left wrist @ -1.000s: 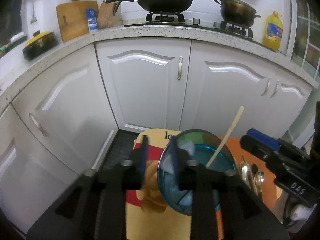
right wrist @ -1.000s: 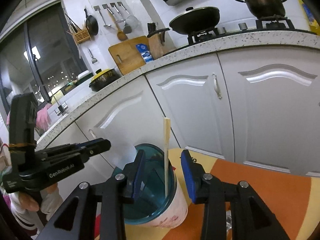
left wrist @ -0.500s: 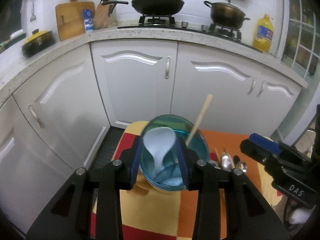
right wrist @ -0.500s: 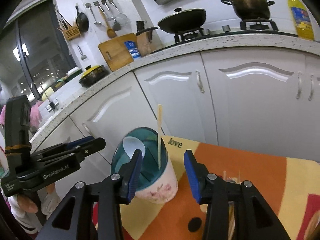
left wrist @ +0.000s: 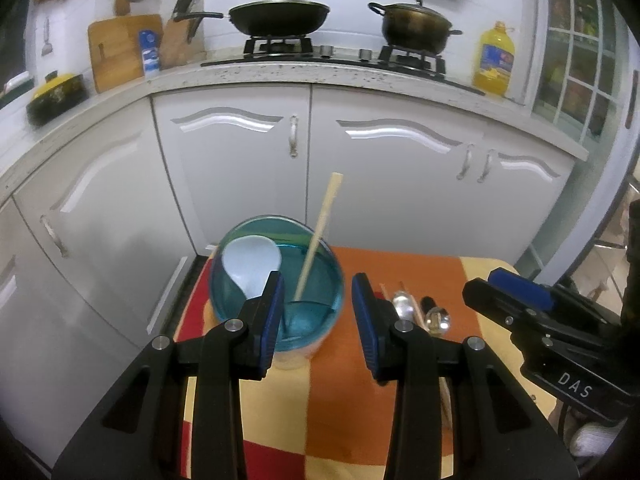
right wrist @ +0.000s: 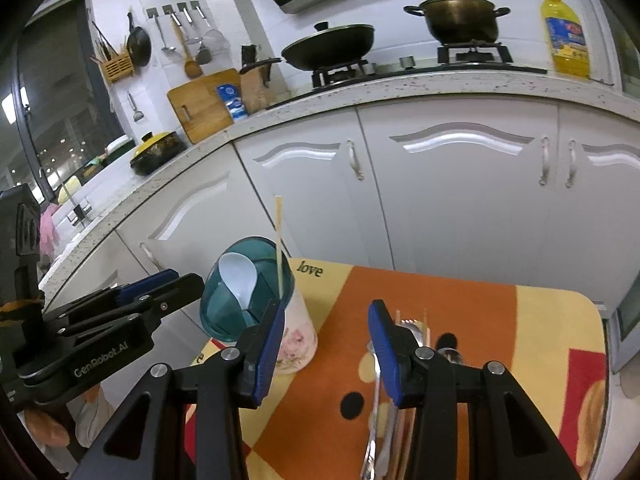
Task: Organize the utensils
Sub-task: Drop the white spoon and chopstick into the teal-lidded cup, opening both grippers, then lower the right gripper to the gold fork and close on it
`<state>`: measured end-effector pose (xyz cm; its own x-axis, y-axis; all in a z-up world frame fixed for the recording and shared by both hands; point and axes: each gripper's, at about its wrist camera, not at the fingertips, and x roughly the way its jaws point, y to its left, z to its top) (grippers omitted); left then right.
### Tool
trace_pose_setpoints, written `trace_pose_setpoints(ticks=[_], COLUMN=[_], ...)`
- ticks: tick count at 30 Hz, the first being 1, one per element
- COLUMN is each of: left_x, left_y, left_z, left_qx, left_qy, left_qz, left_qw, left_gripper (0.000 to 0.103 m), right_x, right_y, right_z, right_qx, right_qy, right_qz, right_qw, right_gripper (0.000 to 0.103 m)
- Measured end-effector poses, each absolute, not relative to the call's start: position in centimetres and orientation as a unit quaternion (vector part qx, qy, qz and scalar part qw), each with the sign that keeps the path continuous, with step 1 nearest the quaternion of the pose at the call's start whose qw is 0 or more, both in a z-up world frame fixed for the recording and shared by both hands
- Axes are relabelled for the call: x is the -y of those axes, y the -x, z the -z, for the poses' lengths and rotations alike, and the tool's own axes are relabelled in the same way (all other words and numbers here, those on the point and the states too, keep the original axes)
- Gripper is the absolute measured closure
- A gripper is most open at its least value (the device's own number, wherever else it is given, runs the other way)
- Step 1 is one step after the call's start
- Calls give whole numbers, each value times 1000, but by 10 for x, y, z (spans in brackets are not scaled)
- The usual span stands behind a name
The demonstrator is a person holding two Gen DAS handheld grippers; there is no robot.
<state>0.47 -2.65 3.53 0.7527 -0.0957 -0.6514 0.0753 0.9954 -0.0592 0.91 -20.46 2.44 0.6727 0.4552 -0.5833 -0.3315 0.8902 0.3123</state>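
Note:
A utensil holder (left wrist: 276, 280) with a teal divided inside and a white flowered outside (right wrist: 296, 336) stands on the patterned table. It holds a pale blue spoon (left wrist: 250, 266) and a wooden chopstick (left wrist: 318, 236), both upright. My left gripper (left wrist: 318, 312) is open and empty, just in front of the holder. My right gripper (right wrist: 326, 344) is open and empty above the orange cloth. Several metal utensils (left wrist: 412, 312) and a chopstick lie on the cloth right of the holder; they also show in the right wrist view (right wrist: 404, 360).
The small table carries an orange, yellow and red cloth (right wrist: 460, 304). White kitchen cabinets (left wrist: 312, 168) stand behind it, with a wok (left wrist: 280, 16), a pot (left wrist: 414, 26) and an oil bottle (left wrist: 493, 60) on the counter.
My left gripper let go of the pale blue spoon, which now rests in the holder, and opened and drew back. My right gripper also drew back from the holder.

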Motion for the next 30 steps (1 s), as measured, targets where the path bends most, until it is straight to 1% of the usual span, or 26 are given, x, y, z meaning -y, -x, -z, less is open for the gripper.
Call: trace_pose_setpoints(ticks=[3,5,10,17,24,30], left_x=[35,40,52,61,62,69], left_y=[-1,1,7,10,6,5], left_z=[-36,-37,-39,-41,-34,-17], left_qx=[-348,-348,-347,-355,-378,-399], left_qy=[13,13,11,26,48,45], left_qz=[55,61,76,102,116,124], left_qw=[936,935,935,929,917,907], left_gripper=[68,65,64,54,53,53], right_x=[213,219,235,253,272,284], right_y=[-1,4,18,32,39,33], right_z=[-27,-30,-34,-34,-17,13], right_qx=[-340,-338,-337,-338,-354,-385], right_qy=[-90,-89,-91,-91,-91,-99], right_qz=[-207,-200,-184,-167,-149,-145], right_qw=[913,915,919,922,919,906], right_gripper=[61,61,60,60,59,59])
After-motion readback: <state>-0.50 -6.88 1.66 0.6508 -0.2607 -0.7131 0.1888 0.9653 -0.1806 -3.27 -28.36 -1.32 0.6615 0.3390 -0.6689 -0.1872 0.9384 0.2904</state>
